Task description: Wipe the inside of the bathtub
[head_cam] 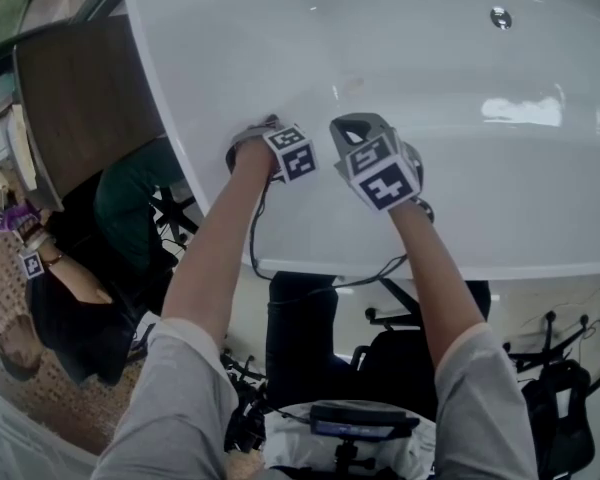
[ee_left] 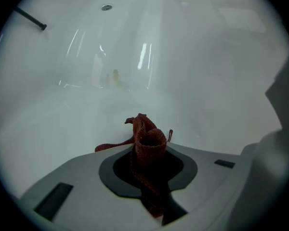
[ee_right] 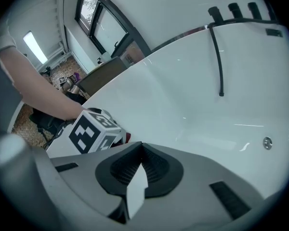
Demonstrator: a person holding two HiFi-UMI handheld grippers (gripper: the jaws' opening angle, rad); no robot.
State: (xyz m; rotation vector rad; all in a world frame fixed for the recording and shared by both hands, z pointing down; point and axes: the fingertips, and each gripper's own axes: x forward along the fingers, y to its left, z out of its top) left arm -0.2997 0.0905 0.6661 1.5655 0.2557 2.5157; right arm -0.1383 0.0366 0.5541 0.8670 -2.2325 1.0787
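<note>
The cloth (ee_left: 147, 146), reddish-brown, is pinched in the left gripper (head_cam: 270, 140), whose jaws are pressed together on it. It is held low over the near inside wall of the bathtub (head_cam: 400, 58). A crumpled loop stands up past the jaw tips and a thin tail trails off to the left.

The cloth is judged light, soft and floppy, with no stiffness of its own. If it is held only by one bunched fold, little flat area is offered to the wall. A fuller, flatter bunch would be better taken, with plenty left hanging ahead of the tips. The glossy tub wall is likely slippery, so drag is expected to be small and the cloth could slide out of a weak pinch.

The right gripper (ee_right: 140, 158) has its jaws brought together. Only a pale sliver is seen in the seam, and it cannot be told whether that is the tub showing through or something thin.

Hard to make out:
- The cloth is hidden under the left gripper in the head view.
- Contact between cloth and wall is not shown.
- A small yellowish mark (ee_left: 115, 77) is seen on the tub floor, but its nature is unclear.
- A round metal fitting (ee_left: 106, 7) sits farther off.
- The far end of the tub is cut off.
</note>
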